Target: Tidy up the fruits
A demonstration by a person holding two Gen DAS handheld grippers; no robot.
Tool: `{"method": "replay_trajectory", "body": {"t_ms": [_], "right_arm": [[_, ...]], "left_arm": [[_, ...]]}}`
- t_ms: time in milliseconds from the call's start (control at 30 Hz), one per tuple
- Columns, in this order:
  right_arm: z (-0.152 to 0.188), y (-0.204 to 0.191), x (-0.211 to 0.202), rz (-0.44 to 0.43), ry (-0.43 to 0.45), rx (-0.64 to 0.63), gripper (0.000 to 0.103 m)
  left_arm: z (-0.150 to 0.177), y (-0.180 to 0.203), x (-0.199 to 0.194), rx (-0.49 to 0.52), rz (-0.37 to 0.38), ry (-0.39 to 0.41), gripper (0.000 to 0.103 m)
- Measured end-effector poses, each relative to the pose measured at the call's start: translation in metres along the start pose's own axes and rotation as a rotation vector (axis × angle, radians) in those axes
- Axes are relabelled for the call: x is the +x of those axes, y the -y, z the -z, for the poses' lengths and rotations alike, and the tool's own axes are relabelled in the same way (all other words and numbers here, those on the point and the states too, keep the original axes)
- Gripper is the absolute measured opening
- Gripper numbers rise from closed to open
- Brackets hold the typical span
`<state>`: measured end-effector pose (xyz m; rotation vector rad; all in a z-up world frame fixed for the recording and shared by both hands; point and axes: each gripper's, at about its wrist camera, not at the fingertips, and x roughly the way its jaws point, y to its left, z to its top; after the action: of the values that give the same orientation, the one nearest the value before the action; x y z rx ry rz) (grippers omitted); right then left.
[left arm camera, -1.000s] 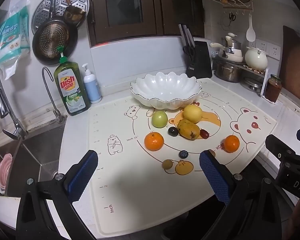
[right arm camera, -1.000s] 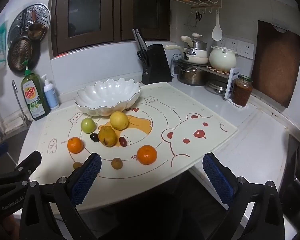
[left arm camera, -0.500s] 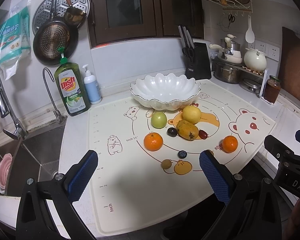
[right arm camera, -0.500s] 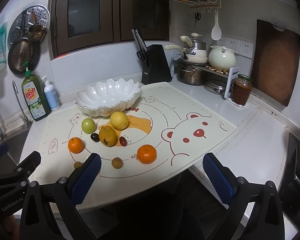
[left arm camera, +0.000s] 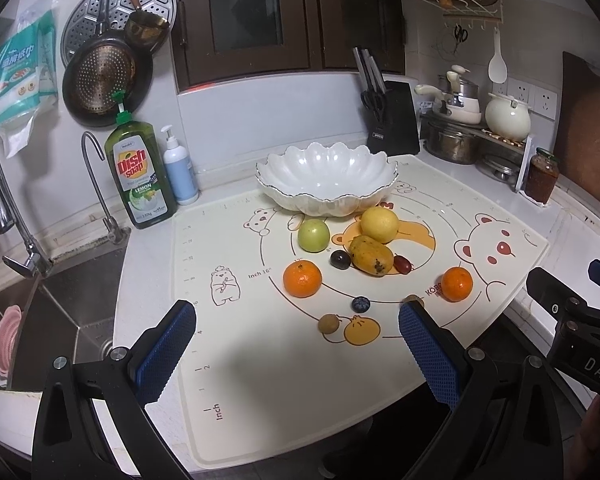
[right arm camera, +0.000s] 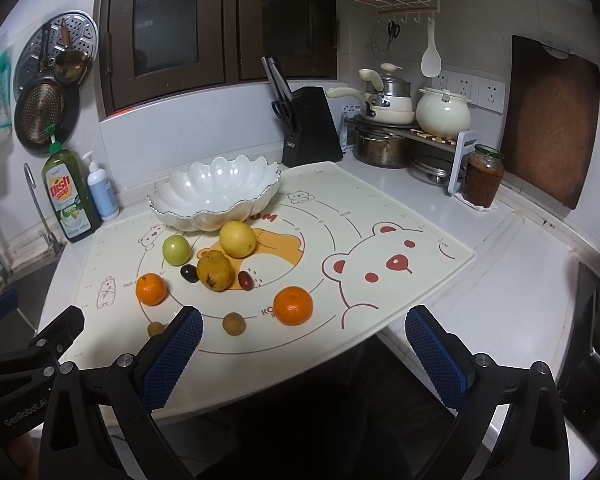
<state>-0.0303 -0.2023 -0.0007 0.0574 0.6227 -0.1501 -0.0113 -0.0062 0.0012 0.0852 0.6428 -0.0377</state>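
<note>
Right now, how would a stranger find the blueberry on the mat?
Start at the white bowl and come forward past the mango. Near the mat's front edge lies the blueberry, the only blue fruit, smaller than the two brown ones beside it.

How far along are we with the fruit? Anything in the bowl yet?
Nothing looks done: the bowl is empty. Nothing is in hand either; the left gripper and right gripper are both open near the mat's front edge. All the fruit is left on the mat, including the lemon, green apple, mango and two oranges, plus the small fruits.
</note>
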Motion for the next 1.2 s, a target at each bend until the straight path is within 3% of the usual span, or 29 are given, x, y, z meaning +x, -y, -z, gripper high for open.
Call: {"method": "replay_trajectory", "body": {"t_ms": [1200], "right_arm": [[0.0006,0.0006,-0.0001,-0.005,-0.002,0.004,0.103]], "left_arm": [[0.0027,-0.0009,-0.0006,-0.003,0.001,0.003,0.103]]}}
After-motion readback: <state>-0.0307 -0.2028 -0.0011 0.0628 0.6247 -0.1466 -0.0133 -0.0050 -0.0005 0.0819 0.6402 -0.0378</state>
